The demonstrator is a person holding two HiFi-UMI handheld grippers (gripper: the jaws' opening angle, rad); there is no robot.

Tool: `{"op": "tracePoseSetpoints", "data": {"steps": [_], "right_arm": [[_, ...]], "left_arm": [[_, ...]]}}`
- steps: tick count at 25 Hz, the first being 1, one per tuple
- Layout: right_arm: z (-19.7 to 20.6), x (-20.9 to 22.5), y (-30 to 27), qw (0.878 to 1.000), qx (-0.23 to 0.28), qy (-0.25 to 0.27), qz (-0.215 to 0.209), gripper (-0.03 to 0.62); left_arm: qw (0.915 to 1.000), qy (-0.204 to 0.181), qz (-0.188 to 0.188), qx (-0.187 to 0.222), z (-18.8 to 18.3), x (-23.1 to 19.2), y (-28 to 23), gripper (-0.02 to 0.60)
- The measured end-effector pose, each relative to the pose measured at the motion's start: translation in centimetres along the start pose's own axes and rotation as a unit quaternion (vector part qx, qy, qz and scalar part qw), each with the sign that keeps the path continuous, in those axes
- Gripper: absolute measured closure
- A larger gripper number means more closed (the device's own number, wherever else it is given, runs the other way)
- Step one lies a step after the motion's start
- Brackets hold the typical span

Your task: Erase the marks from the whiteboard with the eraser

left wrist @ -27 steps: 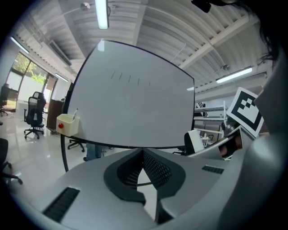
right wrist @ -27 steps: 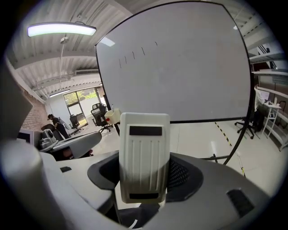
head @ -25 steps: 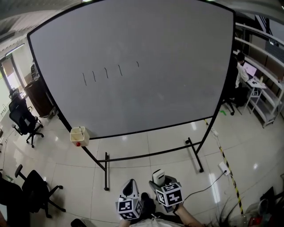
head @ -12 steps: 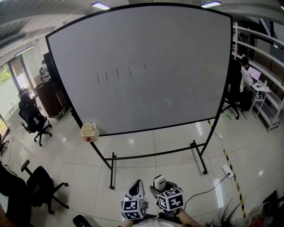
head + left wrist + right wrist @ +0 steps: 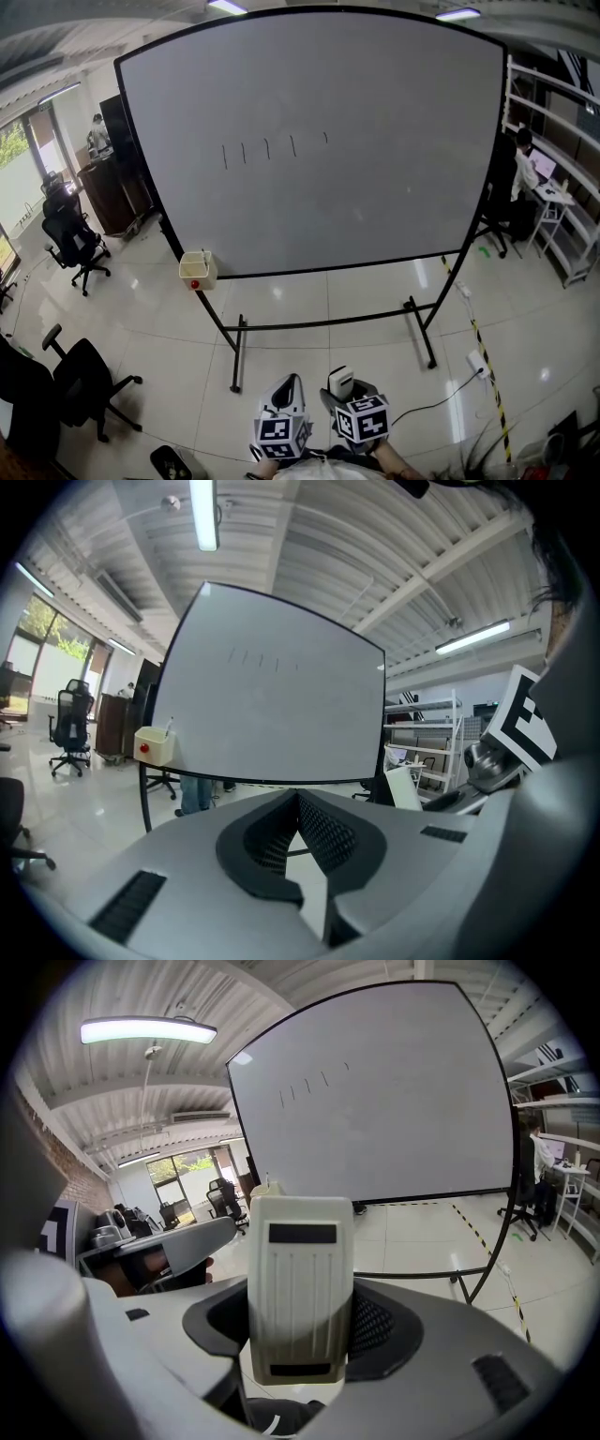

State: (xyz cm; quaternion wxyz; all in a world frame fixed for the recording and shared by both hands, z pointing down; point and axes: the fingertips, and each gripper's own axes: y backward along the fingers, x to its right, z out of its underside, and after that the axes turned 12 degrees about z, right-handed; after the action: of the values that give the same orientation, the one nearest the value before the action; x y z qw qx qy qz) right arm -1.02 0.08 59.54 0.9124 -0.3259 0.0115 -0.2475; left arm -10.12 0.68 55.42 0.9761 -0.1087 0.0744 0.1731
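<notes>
A large whiteboard (image 5: 319, 141) on a black wheeled stand faces me, well ahead across the floor. Several short dark strokes (image 5: 267, 149) run in a row on its upper left; the same marks (image 5: 314, 1084) show in the right gripper view and the marks (image 5: 262, 658) faintly in the left gripper view. My right gripper (image 5: 339, 384) is shut on a pale ribbed eraser (image 5: 300, 1288), held upright between the jaws. My left gripper (image 5: 286, 389) is shut with nothing in it, close beside the right one, low near my body.
A small cream box (image 5: 197, 269) with a red button hangs at the board's lower left corner. Black office chairs (image 5: 75, 375) stand at the left. A person (image 5: 525, 169) sits at a desk by shelving on the right. A cable and striped floor tape (image 5: 483, 352) run under the board's right side.
The view has shifted so the board and its marks sit further right in the picture. Both grippers stay low and together, the eraser still held.
</notes>
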Motion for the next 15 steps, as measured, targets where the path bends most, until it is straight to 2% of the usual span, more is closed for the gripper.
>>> {"op": "tracePoseSetpoints", "data": {"steps": [7,15], "right_arm": [[0.6,-0.1,-0.1,1.0,-0.004,0.0,0.005,0.314],[0.2,-1.1,0.1,1.0,-0.004,0.001,0.003,0.313]], "left_arm": [[0.9998,-0.004,0.02,0.003,-0.5,0.8,0.1,0.594],[0.9999,0.0,0.014,0.004,-0.5,0.0,0.4,0.594]]}}
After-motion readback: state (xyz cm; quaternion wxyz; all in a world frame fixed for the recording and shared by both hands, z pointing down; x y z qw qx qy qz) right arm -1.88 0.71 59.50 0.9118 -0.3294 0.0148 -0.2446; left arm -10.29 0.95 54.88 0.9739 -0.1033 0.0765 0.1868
